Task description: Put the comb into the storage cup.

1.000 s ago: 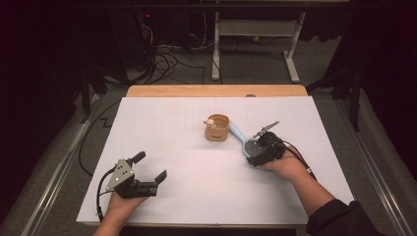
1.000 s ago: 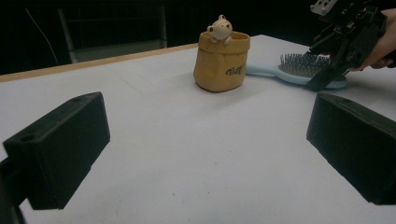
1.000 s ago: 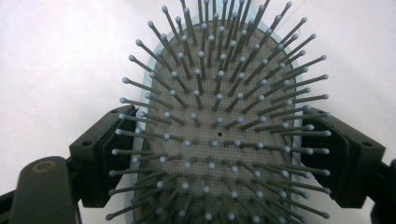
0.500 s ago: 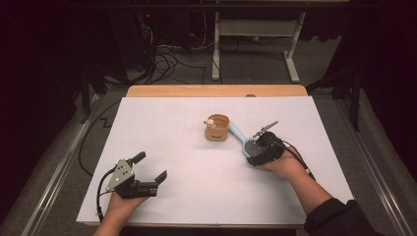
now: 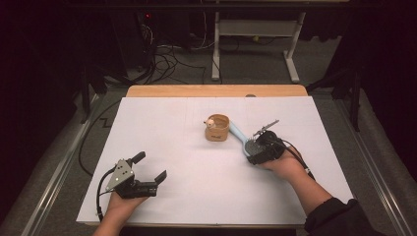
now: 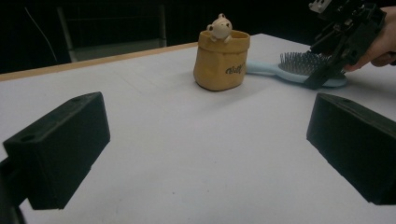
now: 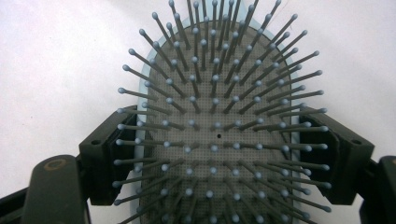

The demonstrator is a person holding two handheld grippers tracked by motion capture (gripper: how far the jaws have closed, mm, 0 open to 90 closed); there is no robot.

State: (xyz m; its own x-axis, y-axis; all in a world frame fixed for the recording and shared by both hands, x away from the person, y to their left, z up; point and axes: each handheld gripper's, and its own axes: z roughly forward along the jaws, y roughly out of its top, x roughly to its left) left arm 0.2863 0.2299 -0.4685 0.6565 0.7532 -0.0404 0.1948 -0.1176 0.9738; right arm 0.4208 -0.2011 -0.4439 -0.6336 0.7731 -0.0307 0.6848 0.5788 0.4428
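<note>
Two claws work over a white surface (image 5: pixel 196 196). Near its middle stands a small tan pot (image 5: pixel 217 128) with a little bear figure (image 6: pixel 220 25) peeking over its rim. Just to the pot's right lies a pale blue hairbrush (image 5: pixel 242 140), bristles up, its handle reaching toward the pot and appearing to touch it. The right claw (image 5: pixel 257 148) is lowered over the brush head, jaws on either side of it; they have just been closing, and the right gripper view shows the pads at the head's edges. The left claw (image 5: pixel 149 166) rests well apart near the surface's front left, jaws spread wide with nothing between them.
</note>
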